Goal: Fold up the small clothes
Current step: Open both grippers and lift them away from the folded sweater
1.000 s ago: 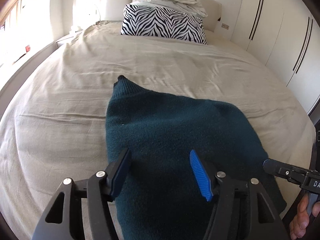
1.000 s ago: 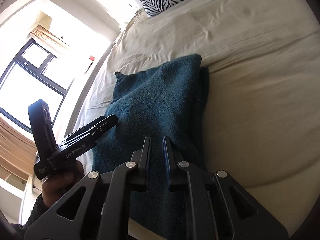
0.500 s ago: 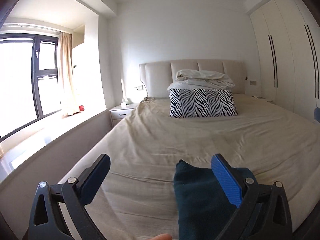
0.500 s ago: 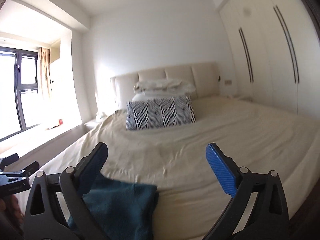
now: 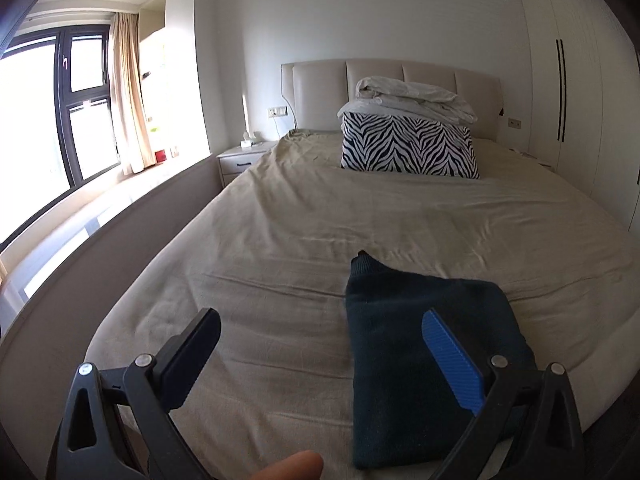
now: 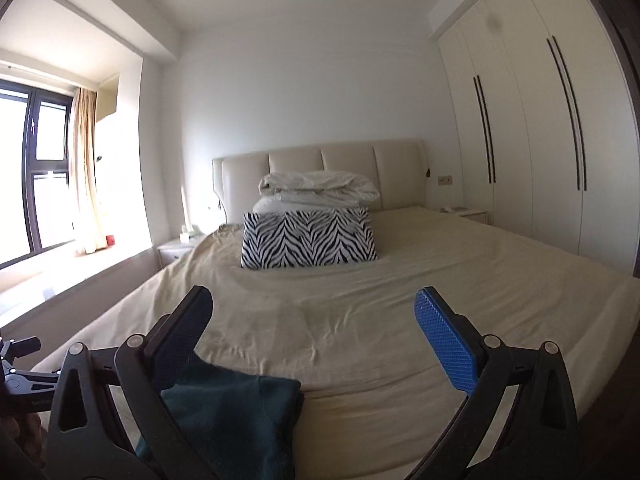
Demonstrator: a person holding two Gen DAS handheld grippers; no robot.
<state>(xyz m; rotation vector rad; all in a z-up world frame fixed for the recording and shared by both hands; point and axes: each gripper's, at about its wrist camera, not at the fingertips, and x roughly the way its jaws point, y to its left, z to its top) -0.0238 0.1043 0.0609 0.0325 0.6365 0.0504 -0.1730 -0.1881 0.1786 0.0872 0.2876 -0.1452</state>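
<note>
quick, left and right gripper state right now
Left gripper: open, holding nothing, above the folded teal garment.
Right gripper: open, holding nothing.

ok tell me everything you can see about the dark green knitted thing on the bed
The dark teal-green knit garment looks soft and woolly, folded into a rough rectangle with one ribbed corner poking up toward the headboard. It lies flat near the foot of the beige bedsheet, touching only the sheet. Both the left tool and the right tool hover open above it, gripping nothing.
</note>
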